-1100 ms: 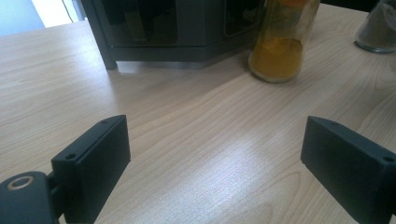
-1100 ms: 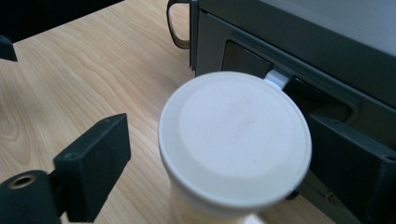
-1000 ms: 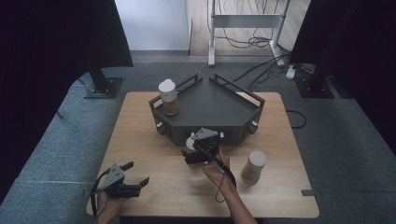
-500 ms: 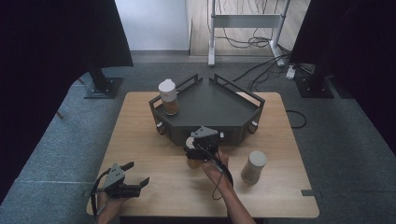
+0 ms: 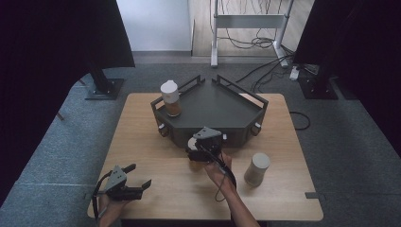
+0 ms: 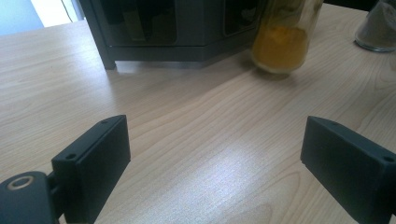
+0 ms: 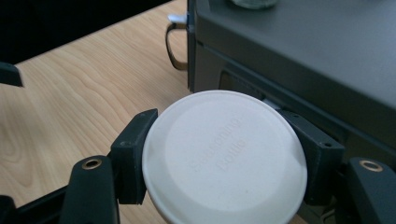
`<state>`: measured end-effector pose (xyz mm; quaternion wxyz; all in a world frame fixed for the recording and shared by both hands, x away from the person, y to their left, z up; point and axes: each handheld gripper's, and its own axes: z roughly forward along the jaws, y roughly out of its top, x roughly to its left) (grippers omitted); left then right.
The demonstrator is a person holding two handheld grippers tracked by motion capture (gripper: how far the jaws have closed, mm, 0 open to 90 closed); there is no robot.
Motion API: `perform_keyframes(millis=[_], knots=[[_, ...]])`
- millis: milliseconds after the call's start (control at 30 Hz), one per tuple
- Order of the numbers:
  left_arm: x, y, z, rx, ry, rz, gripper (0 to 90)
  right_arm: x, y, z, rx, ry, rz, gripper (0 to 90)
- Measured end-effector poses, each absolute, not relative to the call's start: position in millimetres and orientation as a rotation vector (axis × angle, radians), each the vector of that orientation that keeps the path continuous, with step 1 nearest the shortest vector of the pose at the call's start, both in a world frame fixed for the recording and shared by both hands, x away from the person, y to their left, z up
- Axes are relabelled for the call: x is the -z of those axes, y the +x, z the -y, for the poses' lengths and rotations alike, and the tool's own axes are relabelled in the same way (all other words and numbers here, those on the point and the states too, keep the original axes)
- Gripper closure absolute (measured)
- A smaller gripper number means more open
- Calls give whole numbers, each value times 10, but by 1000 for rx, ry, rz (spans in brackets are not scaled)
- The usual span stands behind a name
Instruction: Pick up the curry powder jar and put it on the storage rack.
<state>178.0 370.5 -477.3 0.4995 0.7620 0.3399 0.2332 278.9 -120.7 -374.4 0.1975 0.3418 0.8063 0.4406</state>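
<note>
High view overhead, looking forward-down; gripper views close, low — all share table (image 5: 142,142) and tray (image 5: 213,106).

Rack (image 5: 213,104): dark, angular, at the desk's far middle.
Jar on rack (image 5: 170,98): white lid, brown contents, left corner.
Grey-lidded jar (image 5: 257,169): upright, right of centre.
Desk (image 5: 142,123): pale wood.

Dim, soft overhead light; gripper views sharp, slightly glary.
</note>
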Motion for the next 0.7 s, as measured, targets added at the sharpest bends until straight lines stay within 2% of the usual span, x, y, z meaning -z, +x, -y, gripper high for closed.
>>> perform_keyframes(millis=[700], knots=[[4772,1782,-3691,-563,1848,-819,81,3144,2713,1408,-1290,877,-2298,333]])
